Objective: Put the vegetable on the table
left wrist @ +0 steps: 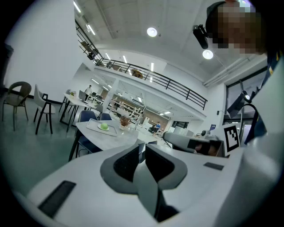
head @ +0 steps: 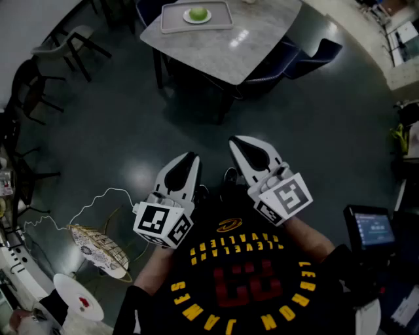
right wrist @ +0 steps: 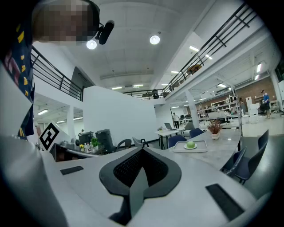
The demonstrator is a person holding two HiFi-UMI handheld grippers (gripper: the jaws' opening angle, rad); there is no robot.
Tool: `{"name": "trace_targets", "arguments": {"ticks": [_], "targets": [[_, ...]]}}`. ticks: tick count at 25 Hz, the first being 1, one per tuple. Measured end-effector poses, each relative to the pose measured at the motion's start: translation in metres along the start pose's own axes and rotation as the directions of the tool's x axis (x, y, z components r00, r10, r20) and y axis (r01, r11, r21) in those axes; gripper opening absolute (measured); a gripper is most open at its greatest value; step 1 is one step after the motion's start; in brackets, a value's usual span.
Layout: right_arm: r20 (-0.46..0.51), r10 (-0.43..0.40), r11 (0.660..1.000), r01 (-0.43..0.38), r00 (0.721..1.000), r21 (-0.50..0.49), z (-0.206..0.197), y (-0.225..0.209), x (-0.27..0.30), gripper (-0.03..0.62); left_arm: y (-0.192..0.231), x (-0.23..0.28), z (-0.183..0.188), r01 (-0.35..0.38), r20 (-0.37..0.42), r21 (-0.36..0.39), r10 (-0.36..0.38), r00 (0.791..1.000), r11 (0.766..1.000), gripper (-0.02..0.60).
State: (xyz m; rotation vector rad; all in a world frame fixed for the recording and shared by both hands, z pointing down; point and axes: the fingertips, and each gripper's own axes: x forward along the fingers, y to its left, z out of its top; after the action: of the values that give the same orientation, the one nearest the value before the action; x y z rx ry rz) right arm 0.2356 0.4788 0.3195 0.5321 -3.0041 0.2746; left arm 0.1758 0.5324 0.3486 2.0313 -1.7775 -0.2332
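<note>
- Nearest the camera, a black shirt [head: 242, 281] with yellow lettering is seen. Both grippers are held out in front of it, roughly level, over the dark floor [head: 118, 131].
- The left gripper [head: 192, 158] is held with its jaws a narrow slit apart, and nothing is seen between them.
- The right gripper [head: 234, 141] is held just beside it, its jaws pressed together with nothing caught in them.
- Further off, well apart from both grippers, a pale table [head: 222, 55] is seen, with blue chairs [head: 317, 55] drawn up to it.
- A grey tray [head: 221, 19] is set on the table, and a white plate [head: 196, 22] is set on the tray.
- The vegetable [head: 198, 12], round and green, is laid on that plate. It is perhaps a small cabbage, but its kind cannot be made out from here.
</note>
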Motion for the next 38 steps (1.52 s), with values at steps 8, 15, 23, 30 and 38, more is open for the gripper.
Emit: {"name": "trace_targets", "arguments": {"ticks": [8,15,23,30,38], "targets": [[0.032,-0.002,1.000,0.002,0.999,0.012,0.010,-0.010,-0.050,0.005,-0.060,0.008,-0.009,0.021,-0.011,0.029,-0.021,1.000,0.999,0.048],[0.045,0.020,0.998,-0.022,0.999,0.050,0.006,-0.044,-0.089,0.005,-0.103,0.033,-0.018,0.013,-0.007,0.055,-0.012,1.000,0.998,0.048],[0.051,0.079,0.994,-0.083,0.996,0.073,0.008,-0.073,-0.111,0.005,-0.135,0.056,-0.024,-0.031,-0.001,0.078,0.032,0.999,0.996,0.048],[0.040,0.162,0.979,-0.166,0.986,0.119,-0.003,-0.076,-0.081,0.005,-0.106,0.060,-0.025,-0.121,-0.008,0.062,0.122,0.993,0.991,0.048],[0.017,0.159,0.978,-0.160,0.987,0.137,-0.005,-0.094,-0.036,0.005,-0.066,0.083,-0.013,-0.125,-0.016,0.038,0.126,0.992,0.991,0.048]]}}
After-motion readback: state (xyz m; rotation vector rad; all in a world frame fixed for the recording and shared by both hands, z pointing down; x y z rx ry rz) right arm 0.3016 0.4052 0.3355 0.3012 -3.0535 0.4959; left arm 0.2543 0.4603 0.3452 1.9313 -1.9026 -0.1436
